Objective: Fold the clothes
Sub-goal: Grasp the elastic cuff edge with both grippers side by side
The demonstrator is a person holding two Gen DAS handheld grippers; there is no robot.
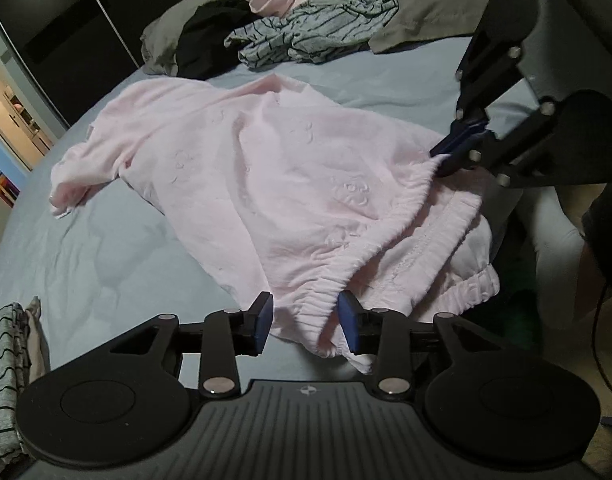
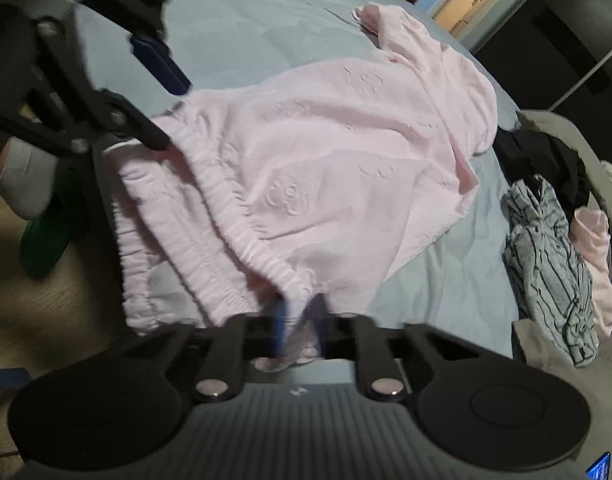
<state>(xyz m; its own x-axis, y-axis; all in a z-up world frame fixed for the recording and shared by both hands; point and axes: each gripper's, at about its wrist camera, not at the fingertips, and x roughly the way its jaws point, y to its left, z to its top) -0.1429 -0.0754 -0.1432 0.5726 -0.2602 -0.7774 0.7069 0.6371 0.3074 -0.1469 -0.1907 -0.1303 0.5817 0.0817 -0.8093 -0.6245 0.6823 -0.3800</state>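
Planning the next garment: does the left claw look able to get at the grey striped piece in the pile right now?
Probably not yet. The left claw sits open around the waistband of the pink trousers, and the grey striped piece lies beyond the whole spread garment, across the bed.

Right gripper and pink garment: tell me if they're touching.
Touching. Left wrist view shows the right gripper pinching the pink garment at its elastic edge.

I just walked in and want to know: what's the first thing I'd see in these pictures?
The big pale pink garment spread out across the blue bed catches the eye first. Next come the two black grippers at its elastic waistband: the left gripper with its fingers either side of the band, the right gripper pinching it further along. Behind lies a heap of unfolded clothes.
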